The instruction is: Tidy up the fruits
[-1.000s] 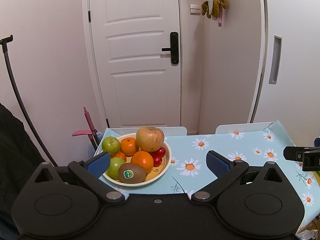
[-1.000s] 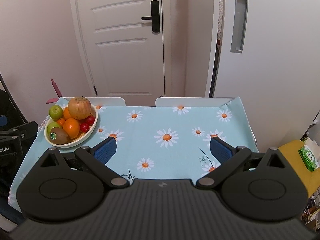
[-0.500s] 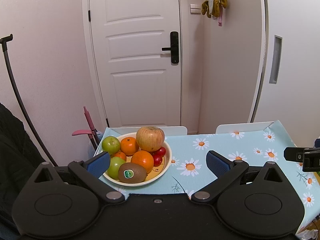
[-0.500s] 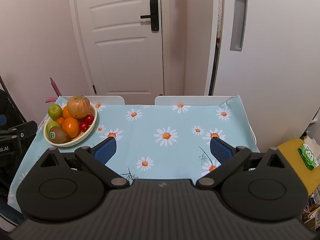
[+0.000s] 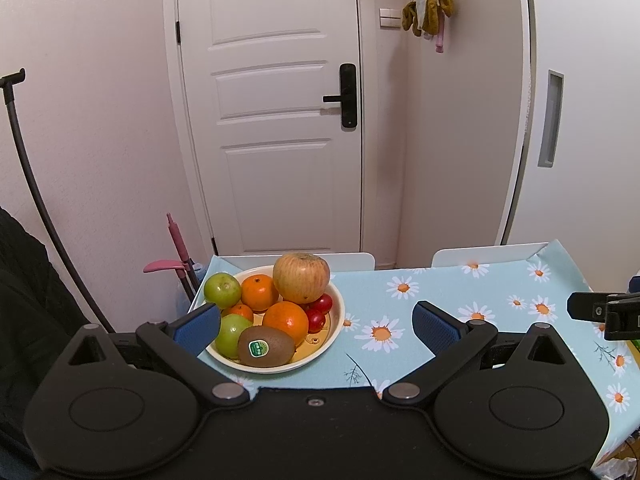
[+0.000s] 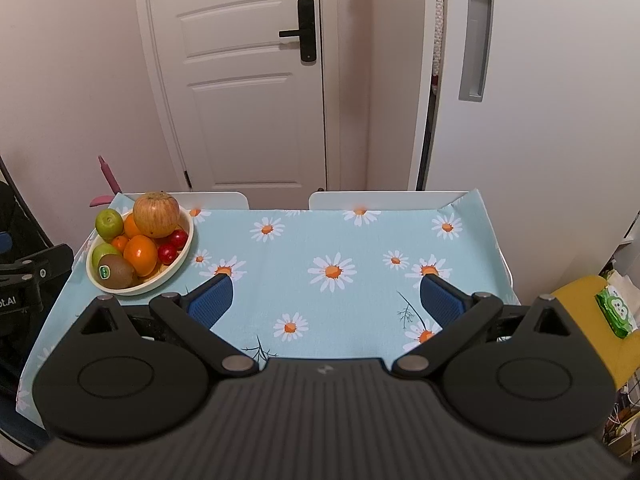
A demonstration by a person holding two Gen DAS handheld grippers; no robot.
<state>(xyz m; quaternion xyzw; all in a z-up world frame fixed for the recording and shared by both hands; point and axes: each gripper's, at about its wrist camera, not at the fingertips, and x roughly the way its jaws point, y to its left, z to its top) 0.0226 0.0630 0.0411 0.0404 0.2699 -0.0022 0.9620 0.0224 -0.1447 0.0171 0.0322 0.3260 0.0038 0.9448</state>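
Note:
A cream bowl [image 5: 338,320] [image 6: 185,256] heaped with fruit stands at the table's far left corner. On top rests a large apple [image 5: 301,277] [image 6: 156,215]; around it lie oranges [image 5: 285,321], green apples [image 5: 222,290], red cherry tomatoes [image 5: 320,303] and a stickered kiwi [image 5: 265,346] [image 6: 115,271]. My left gripper [image 5: 316,326] hangs open just in front of the bowl, holding nothing. My right gripper [image 6: 326,300] is open over the middle of the daisy tablecloth [image 6: 340,248], well right of the bowl.
Two white chair backs [image 6: 384,200] press against the table's far edge before a white door [image 6: 240,80]. A yellow seat with a green wipes pack [image 6: 616,312] sits right of the table. Dark fabric and a pole [image 5: 32,184] stand to the left.
Both cameras have tilted slightly, so the bowl sits a little higher in the right wrist view. The grippers stay open and the fruit has not moved.

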